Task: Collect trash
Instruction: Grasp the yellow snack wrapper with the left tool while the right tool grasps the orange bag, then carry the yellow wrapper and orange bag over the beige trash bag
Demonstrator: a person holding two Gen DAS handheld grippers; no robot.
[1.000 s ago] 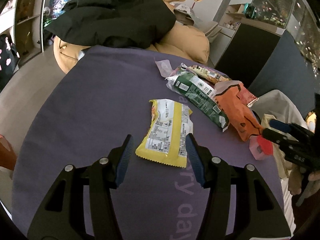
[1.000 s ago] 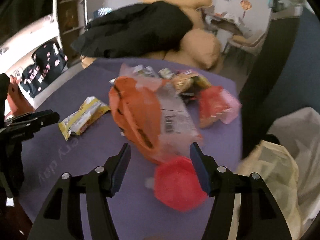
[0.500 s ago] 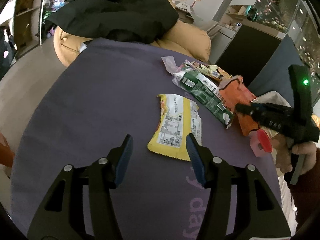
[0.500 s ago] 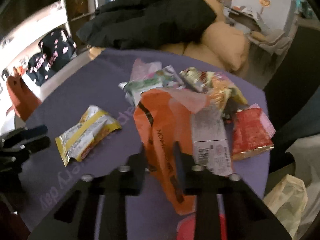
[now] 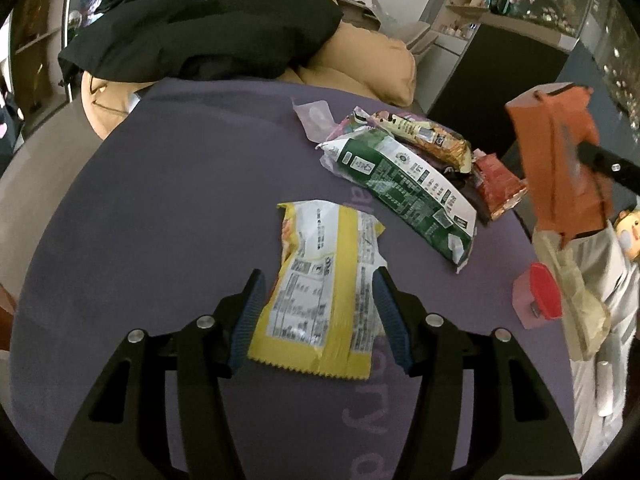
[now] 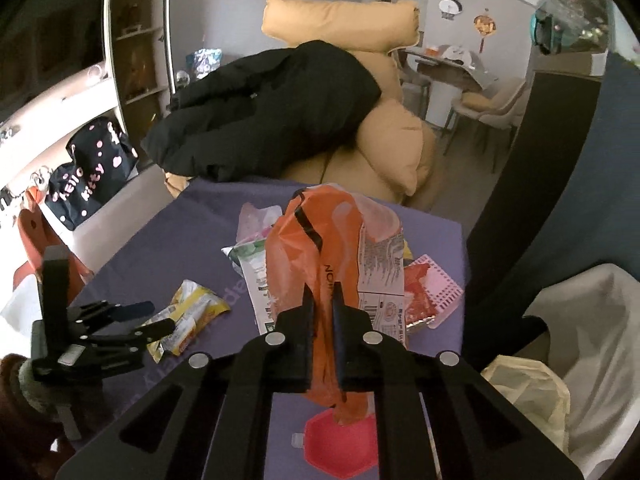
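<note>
A yellow snack wrapper lies flat on the purple tabletop. My left gripper is open, one finger on each side of the wrapper's near half, pads apart from it. My right gripper is shut on an orange wrapper and holds it up above the table. In the left wrist view that orange wrapper hangs in the air at the right. A green wrapper, a brown snack wrapper and a red wrapper lie in a pile at the far right.
A pink piece with a red cap sits near the table's right edge. A pale yellow bag hangs just off that edge. A black jacket on beige cushions lies beyond the table.
My right gripper closed on the orange wrapper and lifted it off the pile. My left gripper slid forward, so the yellow wrapper now lies between its fingers.
</note>
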